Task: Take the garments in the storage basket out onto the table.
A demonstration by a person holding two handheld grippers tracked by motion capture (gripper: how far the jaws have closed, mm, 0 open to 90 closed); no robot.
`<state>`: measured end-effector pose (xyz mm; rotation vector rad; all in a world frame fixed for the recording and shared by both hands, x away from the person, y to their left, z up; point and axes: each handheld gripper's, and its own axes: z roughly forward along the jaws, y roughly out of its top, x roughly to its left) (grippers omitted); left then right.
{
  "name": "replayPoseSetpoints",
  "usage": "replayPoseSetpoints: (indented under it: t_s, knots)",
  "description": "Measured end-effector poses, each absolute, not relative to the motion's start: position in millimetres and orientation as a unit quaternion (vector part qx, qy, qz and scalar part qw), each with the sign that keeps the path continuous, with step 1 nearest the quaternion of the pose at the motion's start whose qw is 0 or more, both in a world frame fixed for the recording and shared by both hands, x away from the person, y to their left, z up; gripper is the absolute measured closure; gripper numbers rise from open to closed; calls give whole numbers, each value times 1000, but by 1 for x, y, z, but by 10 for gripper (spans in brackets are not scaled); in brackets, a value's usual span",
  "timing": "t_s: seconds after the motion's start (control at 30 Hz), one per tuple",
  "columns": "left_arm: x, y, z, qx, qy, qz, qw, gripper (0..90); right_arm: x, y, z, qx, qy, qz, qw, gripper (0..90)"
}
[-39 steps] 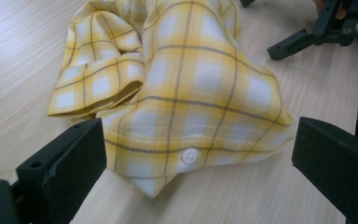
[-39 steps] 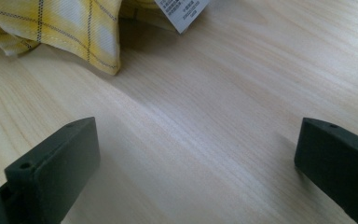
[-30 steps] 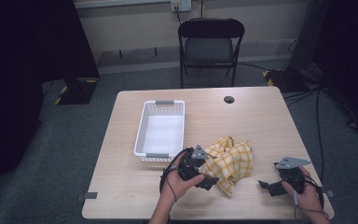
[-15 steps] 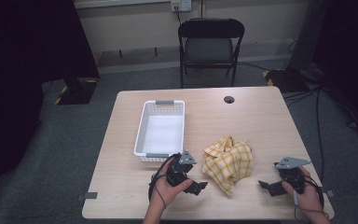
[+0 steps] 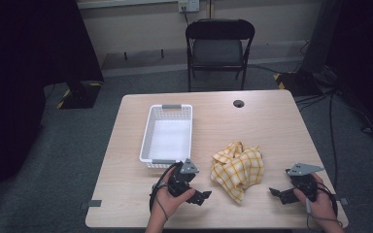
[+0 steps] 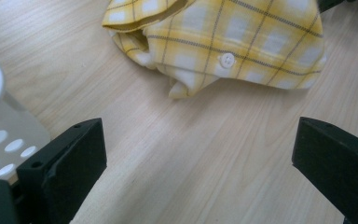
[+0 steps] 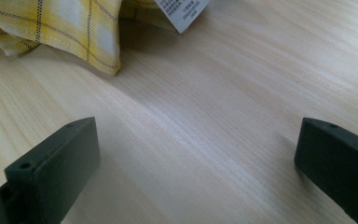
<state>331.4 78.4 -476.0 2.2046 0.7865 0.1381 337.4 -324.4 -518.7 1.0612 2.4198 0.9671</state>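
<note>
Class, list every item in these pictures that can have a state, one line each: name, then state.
Shirt: crumpled in a heap on the table, touched by neither gripper.
Basket: upright, empty.
Left gripper: open, holding nothing, fingers wide apart, aimed at the shirt.
Right gripper: open, holding nothing, fingers wide apart, low over the table.
Chair: unfolded, seat empty.
</note>
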Motion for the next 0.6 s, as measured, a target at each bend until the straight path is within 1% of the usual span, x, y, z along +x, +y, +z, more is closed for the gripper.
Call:
replayPoseSetpoints:
  t_s: [0.2, 0.6]
  knots:
    - [332, 82, -480, 866, 313, 54, 385, 26, 337, -324, -519, 372, 848, 339, 163, 0]
    - [331, 92, -477, 861, 317, 58, 394, 26, 337, -324, -519, 372, 848, 339, 163, 0]
